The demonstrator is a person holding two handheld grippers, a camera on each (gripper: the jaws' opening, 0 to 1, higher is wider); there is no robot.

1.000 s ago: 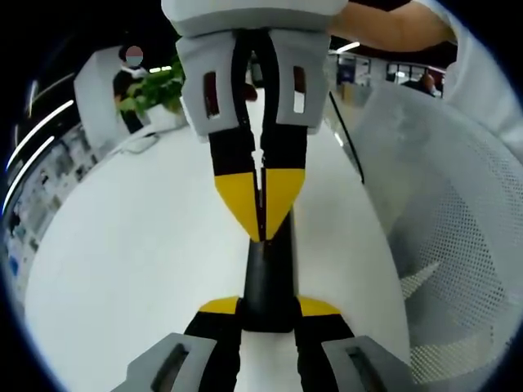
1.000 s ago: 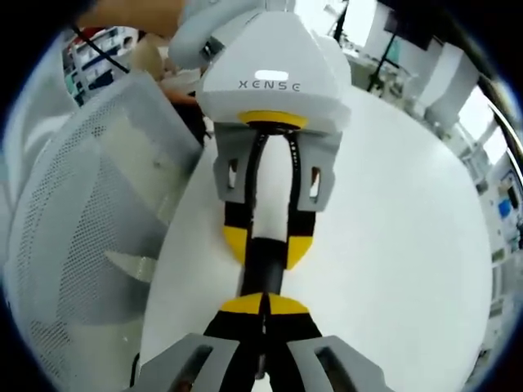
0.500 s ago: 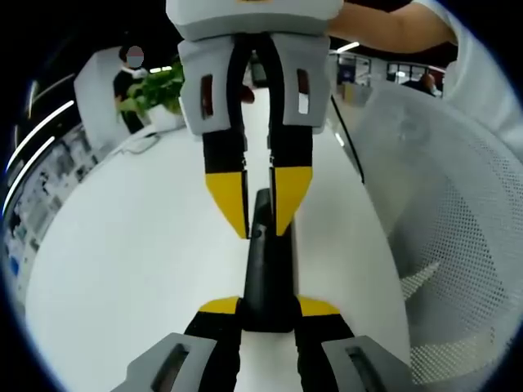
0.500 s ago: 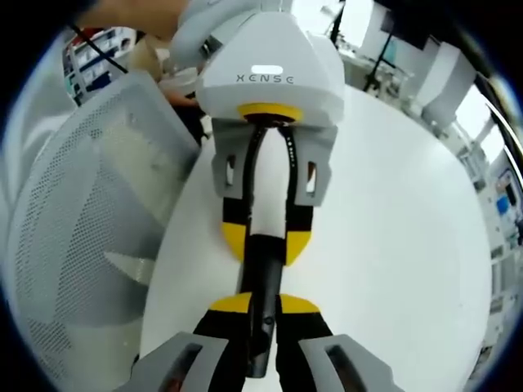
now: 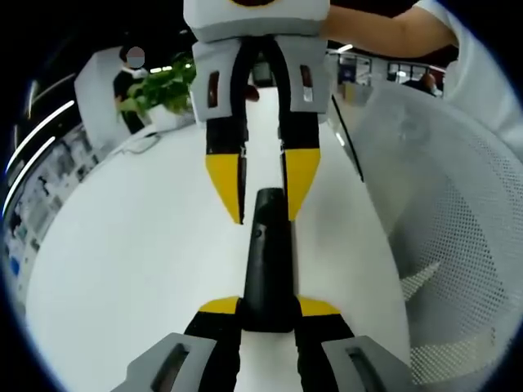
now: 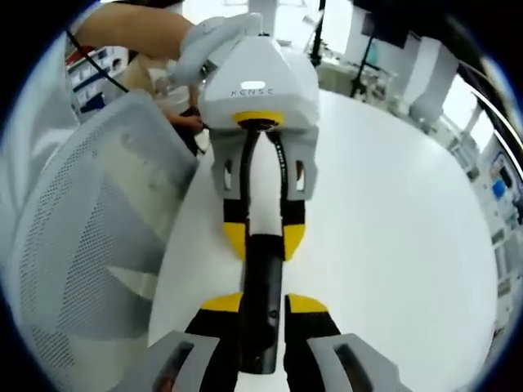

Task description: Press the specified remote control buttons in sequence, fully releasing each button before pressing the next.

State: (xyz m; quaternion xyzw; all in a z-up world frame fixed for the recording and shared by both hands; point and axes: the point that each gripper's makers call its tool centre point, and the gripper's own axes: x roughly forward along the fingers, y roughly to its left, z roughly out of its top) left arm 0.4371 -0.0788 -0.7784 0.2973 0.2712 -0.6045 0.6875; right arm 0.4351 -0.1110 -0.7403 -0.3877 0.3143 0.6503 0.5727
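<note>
Left gripper view: we are seeing the left gripper (image 5: 267, 304) clamping its yellow tips on the near end of the black remote (image 5: 267, 253), one tip on each side, holding it out over the white table (image 5: 122, 269). The right gripper (image 5: 263, 192) is coming in from the top of this view with its jaws parted; its yellow fingertips (image 5: 224, 184) are flanking the far end of the remote, seemingly without touching it, so we are judging no button to be pressed at this instant.

In the right gripper view, the right gripper (image 6: 263, 304) is sitting open astride the remote (image 6: 263, 286), and the left gripper (image 6: 264, 237) is gripping the other end.

Progress: we are unable to read any button or indicator, so we cannot tell how many presses are done. We are judging this a released moment between presses, with an unknown remainder of the sequence left.

A white mesh chair (image 5: 441, 245) is standing beside the table.
</note>
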